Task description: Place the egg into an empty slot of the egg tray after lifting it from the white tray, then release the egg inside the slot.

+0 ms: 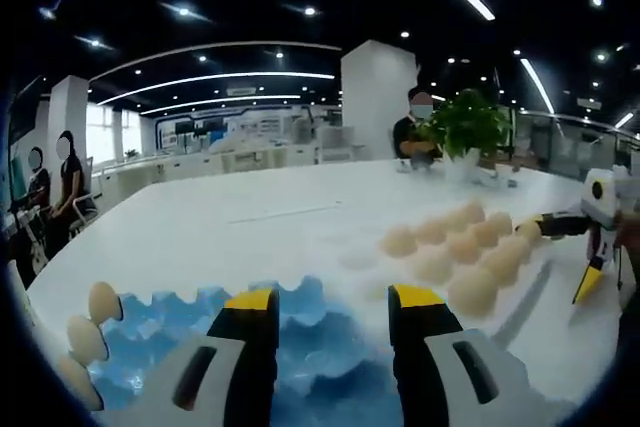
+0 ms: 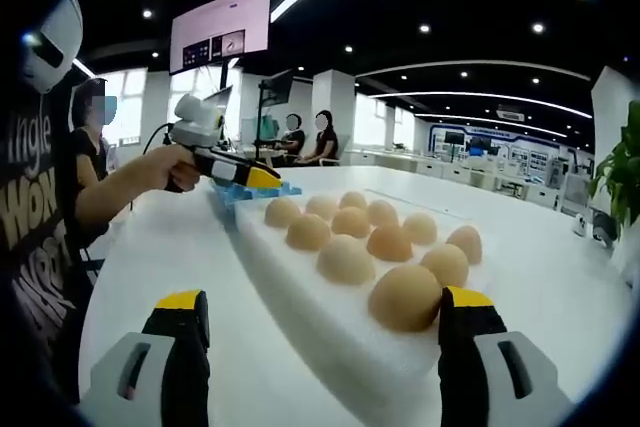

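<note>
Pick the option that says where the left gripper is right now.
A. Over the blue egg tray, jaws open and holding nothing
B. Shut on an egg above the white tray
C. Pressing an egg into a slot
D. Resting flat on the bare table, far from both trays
A: in the left gripper view the left gripper has its jaws apart over the blue egg tray, with no egg between them.

Open-plan office w/ white table (image 1: 250, 217), white pillar (image 1: 377, 97), curved ceiling light strips (image 1: 215, 78), wall screen (image 2: 220, 35).

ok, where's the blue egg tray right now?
In the left gripper view, the blue egg tray lies directly under the open left gripper, with eggs along its left edge; the white tray is to its right.
</note>
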`<act>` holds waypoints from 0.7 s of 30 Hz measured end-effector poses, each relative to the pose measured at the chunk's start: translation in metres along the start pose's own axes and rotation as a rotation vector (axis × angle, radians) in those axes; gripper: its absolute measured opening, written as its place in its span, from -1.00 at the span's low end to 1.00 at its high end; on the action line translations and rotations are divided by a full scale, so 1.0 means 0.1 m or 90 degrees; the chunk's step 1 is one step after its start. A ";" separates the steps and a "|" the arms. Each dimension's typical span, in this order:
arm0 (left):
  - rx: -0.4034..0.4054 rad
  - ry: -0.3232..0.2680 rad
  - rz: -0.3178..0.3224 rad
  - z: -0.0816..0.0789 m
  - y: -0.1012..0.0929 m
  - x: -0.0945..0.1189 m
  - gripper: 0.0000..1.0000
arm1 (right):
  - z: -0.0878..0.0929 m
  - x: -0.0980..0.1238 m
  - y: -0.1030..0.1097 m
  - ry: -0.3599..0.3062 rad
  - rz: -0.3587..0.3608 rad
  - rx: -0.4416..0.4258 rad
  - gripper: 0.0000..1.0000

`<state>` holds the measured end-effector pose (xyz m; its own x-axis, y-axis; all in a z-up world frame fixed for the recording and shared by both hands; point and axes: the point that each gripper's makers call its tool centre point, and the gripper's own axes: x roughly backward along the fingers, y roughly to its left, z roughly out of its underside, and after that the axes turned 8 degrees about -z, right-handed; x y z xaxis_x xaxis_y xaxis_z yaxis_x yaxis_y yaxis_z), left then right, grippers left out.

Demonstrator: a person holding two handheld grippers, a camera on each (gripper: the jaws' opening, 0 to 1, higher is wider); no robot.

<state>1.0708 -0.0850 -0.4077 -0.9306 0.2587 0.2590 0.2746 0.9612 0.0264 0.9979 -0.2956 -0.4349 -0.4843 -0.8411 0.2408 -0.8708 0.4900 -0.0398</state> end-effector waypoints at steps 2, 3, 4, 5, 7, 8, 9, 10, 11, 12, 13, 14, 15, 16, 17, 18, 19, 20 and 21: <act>0.000 -0.001 0.006 0.00 -0.05 0.01 -0.11 | 0.00 0.00 0.00 -0.001 0.000 0.000 0.98; 0.001 -0.002 0.008 0.00 -0.07 0.02 -0.11 | 0.00 0.00 0.00 -0.002 0.000 -0.001 0.98; 0.001 -0.002 0.014 0.00 -0.11 0.03 -0.11 | 0.00 0.00 0.00 -0.002 0.000 -0.001 0.98; 0.001 -0.001 0.018 0.00 -0.13 0.03 -0.11 | 0.00 0.00 0.00 -0.002 0.000 -0.001 0.98; 0.003 -0.003 0.023 -0.01 -0.18 0.04 -0.11 | 0.00 0.00 0.00 -0.003 0.001 -0.001 0.98; 0.002 -0.003 0.024 -0.01 -0.19 0.04 -0.11 | 0.00 0.00 0.00 -0.003 0.001 -0.001 0.98; 0.002 -0.003 0.027 -0.01 -0.20 0.05 -0.11 | 0.00 0.00 0.00 -0.002 0.000 -0.001 0.98; 0.002 -0.004 0.029 -0.02 -0.24 0.05 -0.11 | 0.00 0.00 -0.01 -0.003 0.000 0.000 0.98; 0.002 -0.005 0.033 -0.02 -0.26 0.06 -0.11 | 0.00 0.00 -0.01 -0.004 0.000 -0.001 0.98; 0.004 -0.006 0.036 -0.03 -0.29 0.07 -0.11 | 0.00 0.00 -0.01 -0.004 0.000 -0.001 0.98; 0.005 -0.008 0.038 -0.03 -0.30 0.07 -0.11 | 0.00 0.00 -0.01 -0.004 0.001 -0.001 0.98; 0.006 -0.008 0.042 -0.04 -0.31 0.07 -0.11 | 0.00 0.00 -0.01 -0.005 0.001 -0.001 0.98; 0.007 -0.009 0.045 -0.04 -0.33 0.07 -0.11 | 0.00 0.00 -0.01 -0.005 0.001 -0.001 0.98; 0.008 -0.011 0.049 -0.05 -0.36 0.07 -0.11 | 0.00 0.00 -0.01 -0.006 0.001 -0.001 0.98; 0.008 -0.012 0.053 -0.05 -0.37 0.08 -0.11 | 0.00 0.00 -0.01 -0.006 0.001 -0.001 0.98; 0.008 -0.012 0.057 -0.06 -0.40 0.08 -0.11 | 0.00 0.00 -0.01 -0.006 0.000 -0.001 0.98; 0.008 -0.013 0.060 -0.06 -0.41 0.08 -0.11 | 0.00 0.00 -0.01 -0.006 0.000 -0.002 0.98; 0.007 -0.014 0.064 -0.06 -0.42 0.07 -0.11 | 0.00 0.00 -0.01 -0.007 0.000 -0.002 0.98; 0.006 -0.013 0.067 -0.06 -0.43 0.07 -0.11 | 0.00 0.00 -0.01 -0.007 0.000 -0.002 0.98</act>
<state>1.0538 -0.1253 -0.4014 -0.9012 0.3605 0.2405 0.3692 0.9293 -0.0094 0.9984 -0.2961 -0.4347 -0.4858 -0.8432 0.2303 -0.8703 0.4912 -0.0372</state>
